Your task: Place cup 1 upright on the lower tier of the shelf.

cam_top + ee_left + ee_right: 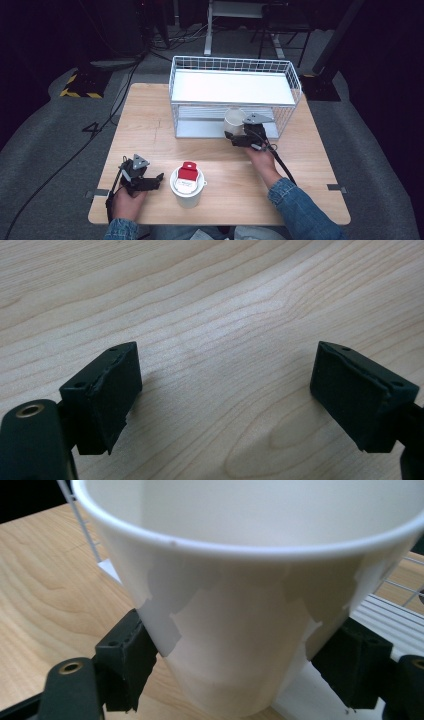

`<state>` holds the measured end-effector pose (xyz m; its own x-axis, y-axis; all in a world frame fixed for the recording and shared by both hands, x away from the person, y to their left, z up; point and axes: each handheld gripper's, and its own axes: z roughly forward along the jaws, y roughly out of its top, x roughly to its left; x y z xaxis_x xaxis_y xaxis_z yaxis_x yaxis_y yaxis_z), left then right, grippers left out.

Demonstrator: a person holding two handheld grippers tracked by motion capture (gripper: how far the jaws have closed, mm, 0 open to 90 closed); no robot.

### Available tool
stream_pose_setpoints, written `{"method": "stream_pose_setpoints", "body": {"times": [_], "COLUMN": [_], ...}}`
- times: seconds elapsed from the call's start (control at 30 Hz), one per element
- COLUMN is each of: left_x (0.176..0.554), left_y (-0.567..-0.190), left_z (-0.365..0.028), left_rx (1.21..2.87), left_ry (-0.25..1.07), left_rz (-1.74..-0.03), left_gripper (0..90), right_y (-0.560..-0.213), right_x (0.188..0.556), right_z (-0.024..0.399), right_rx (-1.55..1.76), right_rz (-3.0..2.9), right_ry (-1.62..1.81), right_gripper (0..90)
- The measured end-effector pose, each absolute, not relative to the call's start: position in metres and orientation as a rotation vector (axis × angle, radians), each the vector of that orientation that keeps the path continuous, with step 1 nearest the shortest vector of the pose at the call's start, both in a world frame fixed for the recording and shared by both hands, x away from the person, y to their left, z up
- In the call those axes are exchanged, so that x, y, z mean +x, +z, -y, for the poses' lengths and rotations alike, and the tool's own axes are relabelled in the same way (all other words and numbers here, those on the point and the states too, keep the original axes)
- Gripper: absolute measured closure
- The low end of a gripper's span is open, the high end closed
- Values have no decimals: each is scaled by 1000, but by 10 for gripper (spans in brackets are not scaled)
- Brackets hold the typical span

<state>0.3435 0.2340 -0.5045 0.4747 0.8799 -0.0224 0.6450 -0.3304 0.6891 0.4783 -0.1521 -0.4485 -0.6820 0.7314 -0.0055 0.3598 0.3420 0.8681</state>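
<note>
A white paper cup is held upright at the front of the white wire rack, by its lower level. My right gripper is shut on the cup, with one black pad pressing each side of its lower wall. A second white cup stands near the table's front edge with a red-and-white item sticking out of its top. Just left of it, low over the bare wood, my left gripper is open with nothing between its jaws.
The wire rack has a white top shelf and a slatted lower shelf. The wooden table shows bare wood at the left and right. Cables trail over the grey floor at the left.
</note>
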Motion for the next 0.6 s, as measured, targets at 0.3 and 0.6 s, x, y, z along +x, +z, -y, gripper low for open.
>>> {"method": "stream_pose_setpoints", "body": {"times": [0.3, 0.6], "left_x": [343, 343], "left_y": [-504, -504], "left_z": [-234, -234], "left_rx": [2085, 2087], "left_ry": [475, 475], "left_rz": [-1258, -1257], "left_gripper": [137, 137], "right_y": [-452, -454], "right_x": [492, 505], "right_z": [147, 143], "right_rx": [1022, 1024], "right_rz": [-2169, -2155], "right_ry": [1233, 1207], "right_gripper": [237, 237]}}
